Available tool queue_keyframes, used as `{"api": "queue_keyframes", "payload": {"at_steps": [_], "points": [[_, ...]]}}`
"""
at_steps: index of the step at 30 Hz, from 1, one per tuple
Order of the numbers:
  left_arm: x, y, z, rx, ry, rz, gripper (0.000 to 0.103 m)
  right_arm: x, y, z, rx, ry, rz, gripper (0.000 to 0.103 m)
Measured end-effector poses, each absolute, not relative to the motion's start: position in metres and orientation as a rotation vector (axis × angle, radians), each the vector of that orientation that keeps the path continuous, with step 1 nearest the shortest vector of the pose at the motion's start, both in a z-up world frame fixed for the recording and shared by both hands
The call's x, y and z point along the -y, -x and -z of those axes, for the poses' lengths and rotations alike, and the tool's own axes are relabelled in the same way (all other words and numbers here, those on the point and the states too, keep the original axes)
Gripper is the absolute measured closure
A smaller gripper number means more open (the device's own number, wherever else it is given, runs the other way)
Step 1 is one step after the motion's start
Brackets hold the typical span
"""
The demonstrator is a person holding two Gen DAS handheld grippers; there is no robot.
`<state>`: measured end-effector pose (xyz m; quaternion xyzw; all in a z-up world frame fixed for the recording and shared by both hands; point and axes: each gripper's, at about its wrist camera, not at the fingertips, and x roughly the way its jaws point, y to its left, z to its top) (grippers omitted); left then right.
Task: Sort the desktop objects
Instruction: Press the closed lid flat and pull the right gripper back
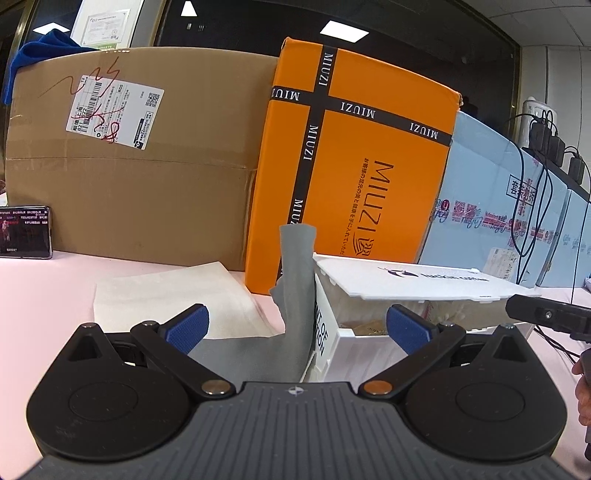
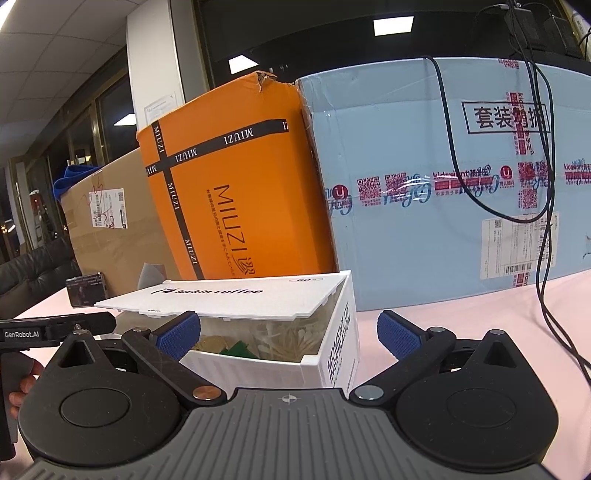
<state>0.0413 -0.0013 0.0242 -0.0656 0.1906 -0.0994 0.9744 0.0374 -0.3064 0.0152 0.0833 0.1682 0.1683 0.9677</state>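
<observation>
"MIUZI" on orange box; "luckin coffee" on white box lid; "GenRobot.AI" on left gripper.

An office — panelled ceiling with inset lights, a black leather sofa, shipping cartons stacked along the tabletop.
</observation>
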Motion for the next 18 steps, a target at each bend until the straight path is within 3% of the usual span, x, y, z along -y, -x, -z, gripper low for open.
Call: {"api": "queue_keyframes", "payload": {"at_steps": [18], "points": [[-0.004,-0.030,-0.023,-0.319,0.150,0.187,0.000,0.304,-0.038,-0.008,-0.376,-0.156,-0.338,0.000]]}}
